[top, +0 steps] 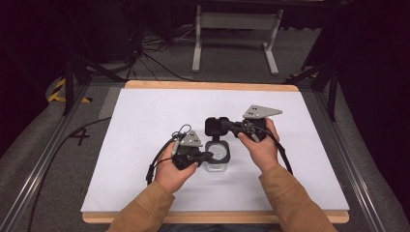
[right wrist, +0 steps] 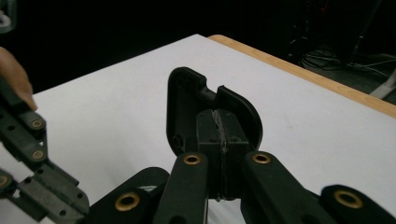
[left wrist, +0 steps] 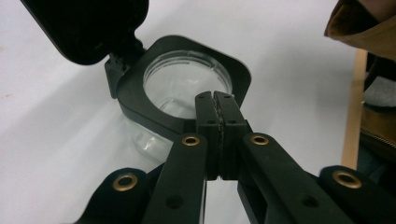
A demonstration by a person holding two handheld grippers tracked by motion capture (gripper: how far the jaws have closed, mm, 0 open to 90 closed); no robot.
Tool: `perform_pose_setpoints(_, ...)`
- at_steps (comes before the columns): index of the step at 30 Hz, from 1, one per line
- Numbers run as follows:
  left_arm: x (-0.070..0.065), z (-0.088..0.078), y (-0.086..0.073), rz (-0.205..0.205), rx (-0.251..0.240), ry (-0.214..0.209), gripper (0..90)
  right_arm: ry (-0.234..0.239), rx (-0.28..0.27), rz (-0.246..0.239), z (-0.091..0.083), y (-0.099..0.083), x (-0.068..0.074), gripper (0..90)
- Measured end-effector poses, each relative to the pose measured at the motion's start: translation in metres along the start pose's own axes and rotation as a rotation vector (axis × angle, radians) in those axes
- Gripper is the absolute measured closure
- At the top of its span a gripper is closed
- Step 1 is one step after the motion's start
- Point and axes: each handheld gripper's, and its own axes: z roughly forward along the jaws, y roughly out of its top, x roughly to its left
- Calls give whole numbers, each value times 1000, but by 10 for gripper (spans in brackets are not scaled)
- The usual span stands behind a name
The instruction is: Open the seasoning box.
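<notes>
A clear jar [top: 216, 157] with a black square collar stands on the white surface [top: 145, 121], a little toward the person's edge from the middle. Its hinged black lid [top: 216, 126] is swung up and back on the far side of the jar, leaving the round mouth uncovered.

The left hand-held gripper [left wrist: 216, 98] comes at the jar from its left; its jaws are pressed together, and their tips lie over the near rim of the collar, at the mouth's edge. Whether they pinch the collar cannot be told. The right hand-held gripper [right wrist: 219, 114] comes from the jar's right and meets the raised lid; its jaws are together as well, flat against the lid's inner face, and a grip on the lid's edge cannot be made out.

Around the jar the surface lies bare on every side, with wide room to the left, right and far side. A wooden rim [top: 208, 85] borders the surface well beyond the jar.
</notes>
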Motion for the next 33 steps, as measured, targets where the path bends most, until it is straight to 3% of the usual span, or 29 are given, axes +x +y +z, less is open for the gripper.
perform_pose_setpoints(5,1,-16,2,5,-21,2,836,12,-23,-12,-17,0,-2,869)
perform_pose_setpoints(10,10,-42,-2,-28,-37,26,796,-8,-35,-16,-40,-4,-8,800)
perform_pose_setpoints(13,13,-57,-4,7,-6,60,747,5,-25,-21,-55,-9,-13,699)
perform_pose_setpoints(15,17,-65,-8,-8,-3,75,719,19,-8,-30,-62,-13,-15,642)
perform_pose_setpoints(19,32,-84,-22,-66,20,91,649,-38,27,-43,-78,-23,-23,551)
perform_pose_setpoints(22,40,-95,-28,-70,60,126,613,-63,45,-23,-90,-27,-34,501)
perform_pose_setpoints(27,53,-108,-38,-82,107,160,539,-117,93,-18,-104,-35,-46,475)
perform_pose_setpoints(29,63,-115,-49,-125,138,189,517,-142,114,-16,-108,-41,-51,472)
perform_pose_setpoints(33,76,-118,-63,-157,168,222,479,-180,179,5,-112,-57,-64,462)
